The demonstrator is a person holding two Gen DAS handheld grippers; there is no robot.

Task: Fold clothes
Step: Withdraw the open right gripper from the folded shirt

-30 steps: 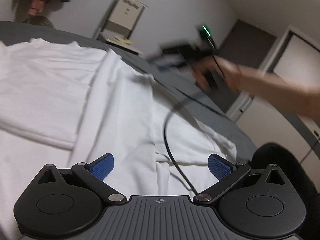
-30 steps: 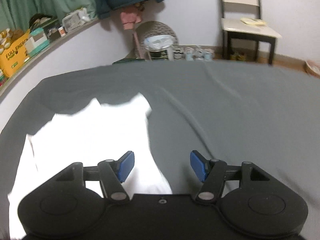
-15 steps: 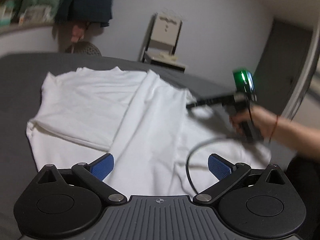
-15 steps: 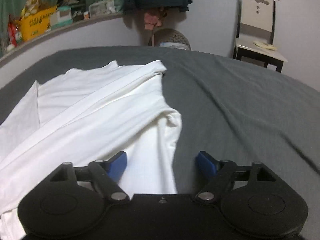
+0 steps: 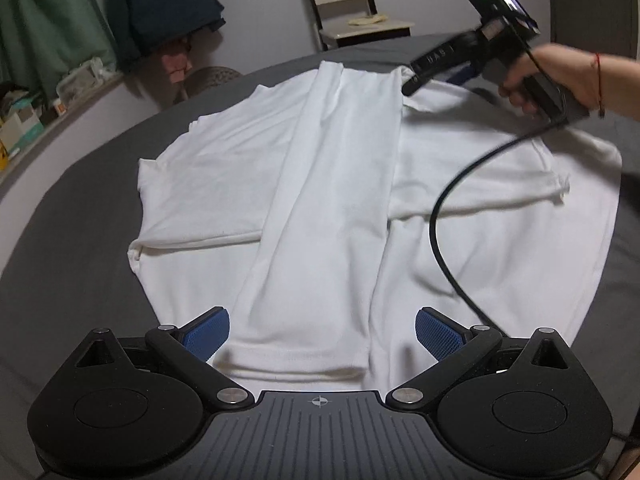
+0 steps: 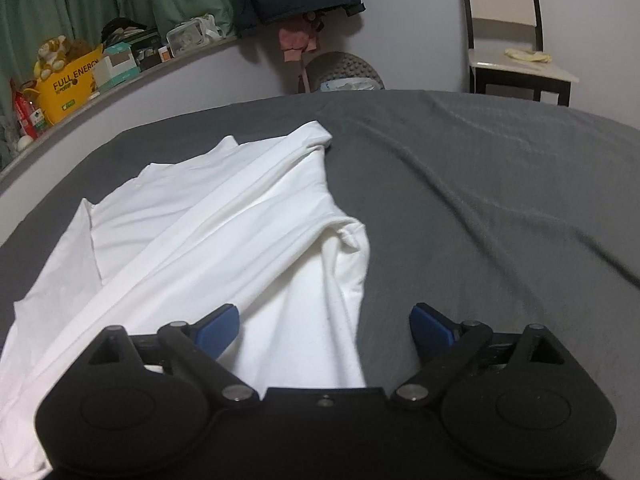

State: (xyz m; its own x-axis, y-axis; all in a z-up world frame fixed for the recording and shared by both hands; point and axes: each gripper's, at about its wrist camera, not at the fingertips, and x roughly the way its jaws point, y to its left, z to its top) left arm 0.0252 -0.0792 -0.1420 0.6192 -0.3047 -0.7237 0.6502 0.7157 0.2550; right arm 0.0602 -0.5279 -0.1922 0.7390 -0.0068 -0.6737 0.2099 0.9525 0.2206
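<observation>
Shirt [image 5: 328, 200] spread on bed [image 5: 80, 240], one side panel folded over its middle. Chair [image 6: 508, 40] behind bed, far right. Shelf [image 6: 120, 80] along wall, left.

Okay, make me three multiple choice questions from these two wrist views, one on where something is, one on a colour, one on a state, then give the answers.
1. Where does the white shirt lie?
A. on the grey bed cover
B. on the chair
C. in a basket

2. What colour are the fingertips of the right gripper?
A. red
B. blue
C. white

3. How is the left gripper?
A. shut on the shirt
C. shut on the cable
B. open

Answers: 1 A, the shirt is spread over the cover. 2 B, both pads show blue. 3 B, its pads stand apart, holding nothing.
</observation>
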